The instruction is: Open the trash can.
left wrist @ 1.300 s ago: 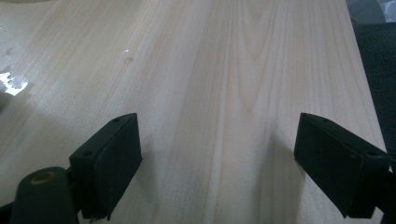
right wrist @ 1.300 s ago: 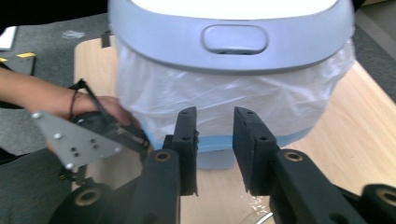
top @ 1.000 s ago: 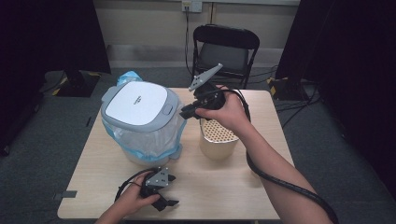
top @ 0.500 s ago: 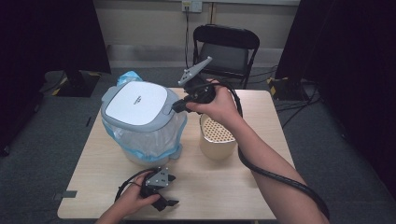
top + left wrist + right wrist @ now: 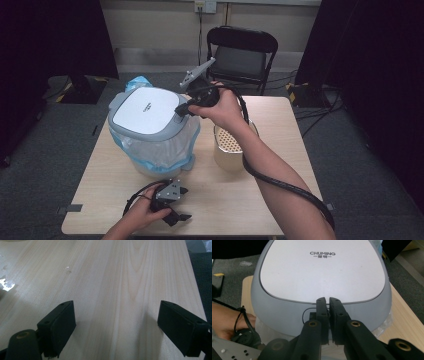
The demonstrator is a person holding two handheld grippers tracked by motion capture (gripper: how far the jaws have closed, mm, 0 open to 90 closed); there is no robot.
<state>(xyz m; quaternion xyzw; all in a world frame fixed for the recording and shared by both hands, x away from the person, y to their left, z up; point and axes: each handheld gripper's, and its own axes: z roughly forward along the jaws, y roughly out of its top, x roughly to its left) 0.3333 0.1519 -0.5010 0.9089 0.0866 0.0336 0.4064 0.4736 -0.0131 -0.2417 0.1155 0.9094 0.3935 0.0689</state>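
A bin with a grey-and-white lid and a clear plastic liner stands left of centre on the wooden table. My right gripper hovers at the lid's right edge, tips just over the grey rim. Its jaws have just been closing and are now shut, with nothing between them. My left gripper rests near the table's front edge, open over bare wood.
A cream perforated container stands right of the bin, under my right forearm. A black folding chair sits behind the table. The right gripper's cable loops down along that arm.
My right hand has moved left from above the cream container to the lid's edge. The left hand has not moved.
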